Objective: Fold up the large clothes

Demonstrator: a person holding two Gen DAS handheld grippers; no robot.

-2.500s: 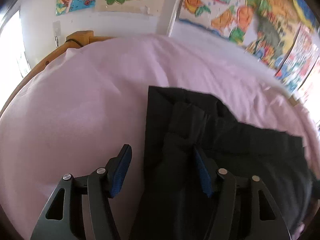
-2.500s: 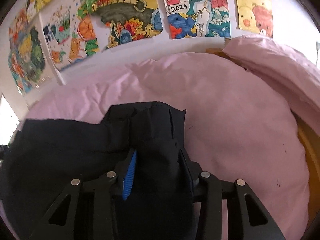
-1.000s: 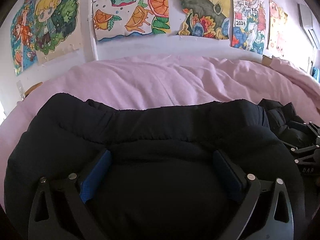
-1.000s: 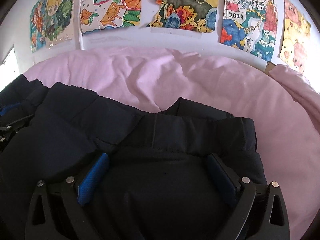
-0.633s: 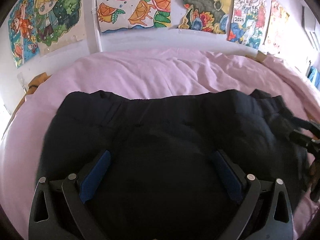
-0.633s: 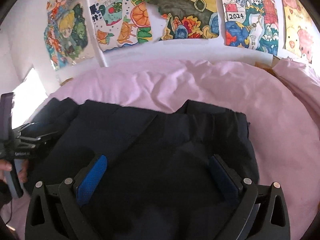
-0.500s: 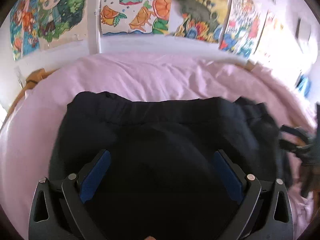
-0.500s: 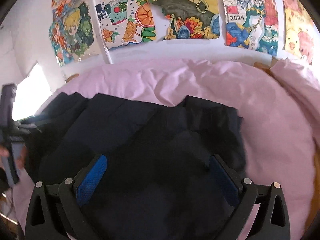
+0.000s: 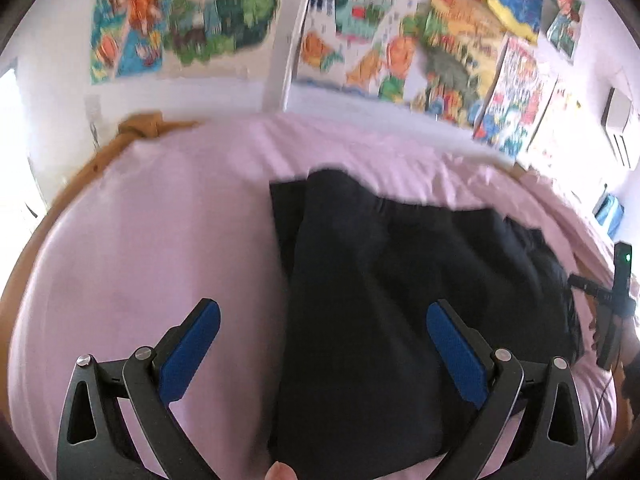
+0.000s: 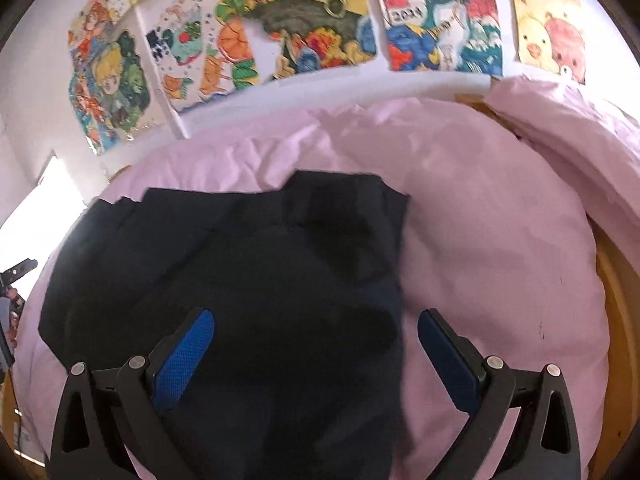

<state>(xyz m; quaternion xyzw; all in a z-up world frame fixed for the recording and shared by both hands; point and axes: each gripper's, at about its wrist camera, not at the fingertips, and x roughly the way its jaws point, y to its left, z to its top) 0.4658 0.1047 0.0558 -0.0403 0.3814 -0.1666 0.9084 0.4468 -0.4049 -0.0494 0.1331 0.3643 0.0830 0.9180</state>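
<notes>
1. The garment (image 9: pixel 400 300), dark and folded into a rough rectangle, lies flat on the pink bed (image 9: pixel 160 220), its far edge towards the wall side of the bed.
2. The left hand-held gripper (image 9: pixel 322 344) hangs above the garment's left edge with its jaws spread wide and nothing between them; one blue pad (image 9: pixel 188 354) is over bare sheet, the other over dark cloth.
3. The right hand-held gripper (image 10: pixel 316 352) hangs above the garment's right edge, jaws likewise wide apart and empty; its left pad (image 10: pixel 182 364) is over the cloth, its right pad over the pink sheet.
4. In the right wrist view the garment (image 10: pixel 240 280) shows a layered far edge, with a smaller folded part standing out at the far right corner.
5. The wooden bed frame (image 9: pixel 104 156) shows at the bed's far left corner.
6. Bright posters (image 10: pixel 304 16) cover the wall along the far edge of the bed.
7. No containers can be seen.
</notes>
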